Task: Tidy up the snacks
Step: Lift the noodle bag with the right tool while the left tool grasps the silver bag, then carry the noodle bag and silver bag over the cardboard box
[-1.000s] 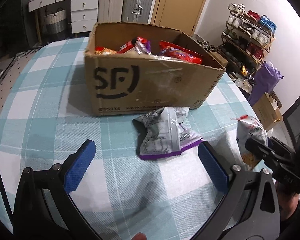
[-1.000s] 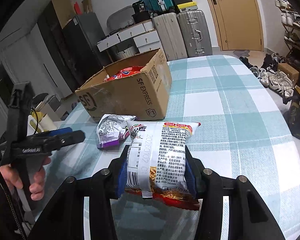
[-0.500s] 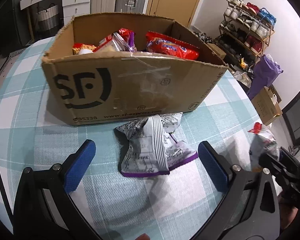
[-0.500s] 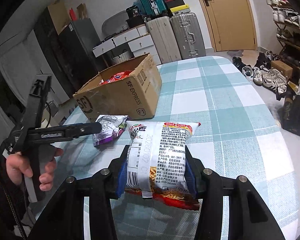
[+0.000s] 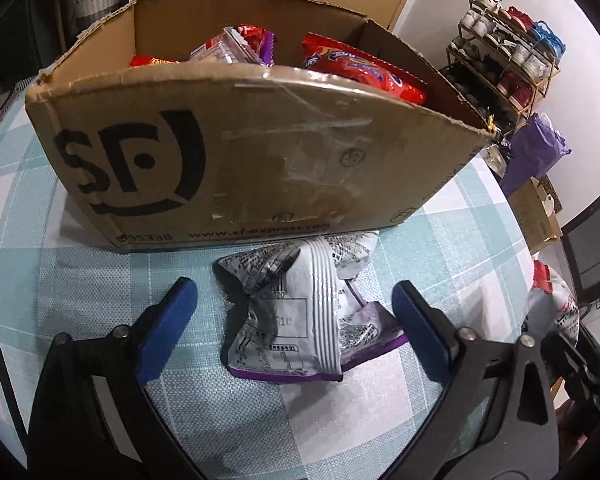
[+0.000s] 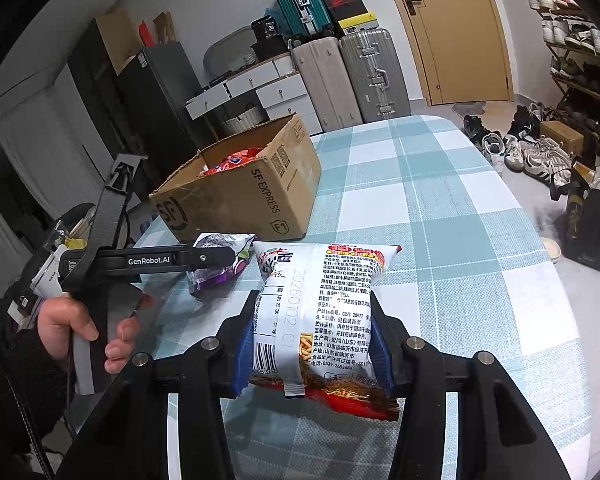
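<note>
The worktop (image 6: 440,216) wears a checked cloth in pale teal and white. On it stands an open cardboard box (image 5: 240,160) printed with a black SF logo, with red snack packets inside. A crumpled silver and purple snack packet (image 5: 296,320) lies flat on the cloth just in front of the box's near wall, touching its foot.
</note>
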`<state>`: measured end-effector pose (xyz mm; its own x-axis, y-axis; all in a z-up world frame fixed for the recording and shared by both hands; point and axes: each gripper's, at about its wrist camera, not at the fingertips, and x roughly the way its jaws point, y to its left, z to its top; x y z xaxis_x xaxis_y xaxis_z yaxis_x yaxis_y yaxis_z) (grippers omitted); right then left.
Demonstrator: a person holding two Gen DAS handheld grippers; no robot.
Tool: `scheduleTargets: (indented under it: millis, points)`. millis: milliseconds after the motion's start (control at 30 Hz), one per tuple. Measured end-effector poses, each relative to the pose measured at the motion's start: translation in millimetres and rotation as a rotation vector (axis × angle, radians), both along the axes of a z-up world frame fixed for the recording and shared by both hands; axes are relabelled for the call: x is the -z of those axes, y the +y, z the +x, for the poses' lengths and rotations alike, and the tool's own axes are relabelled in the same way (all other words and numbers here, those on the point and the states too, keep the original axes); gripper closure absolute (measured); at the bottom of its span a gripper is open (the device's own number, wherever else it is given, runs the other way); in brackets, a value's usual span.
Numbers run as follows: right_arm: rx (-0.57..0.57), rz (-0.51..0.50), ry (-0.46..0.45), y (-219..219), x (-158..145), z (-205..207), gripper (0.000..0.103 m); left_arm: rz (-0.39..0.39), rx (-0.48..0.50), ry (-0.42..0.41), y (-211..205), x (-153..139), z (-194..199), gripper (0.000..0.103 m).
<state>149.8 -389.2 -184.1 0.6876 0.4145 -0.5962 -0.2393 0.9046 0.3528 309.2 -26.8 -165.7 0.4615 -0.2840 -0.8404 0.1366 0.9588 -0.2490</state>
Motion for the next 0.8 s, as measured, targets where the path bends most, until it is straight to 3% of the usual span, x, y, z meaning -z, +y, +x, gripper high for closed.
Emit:
scheduleTargets:
  millis: [200,267,367,433,800]
  points:
    - [0.0,0.008,0.002,0,0,0,0.055,-0.036,0.012,0.006,-1,9,12,0.023]
    - [0.002,0.006,0.001,0,0,-1,0.055,-0.049,0.022,-0.005,-2,10,15,0.039]
    - [0.003,0.006,0.002,0,0,-2,0.055,-0.048,0.064,-0.026,-8,12,15,0.047]
    - [0.005,0.006,0.004,1,-1,-3,0.055,-0.088,0.089,-0.017,-9,13,15,0.058]
    - [0.003,0.0,-0.016,9,-12,-15,0.055,-0.086,0.103,-0.053,-10,-3,-2,0.06]
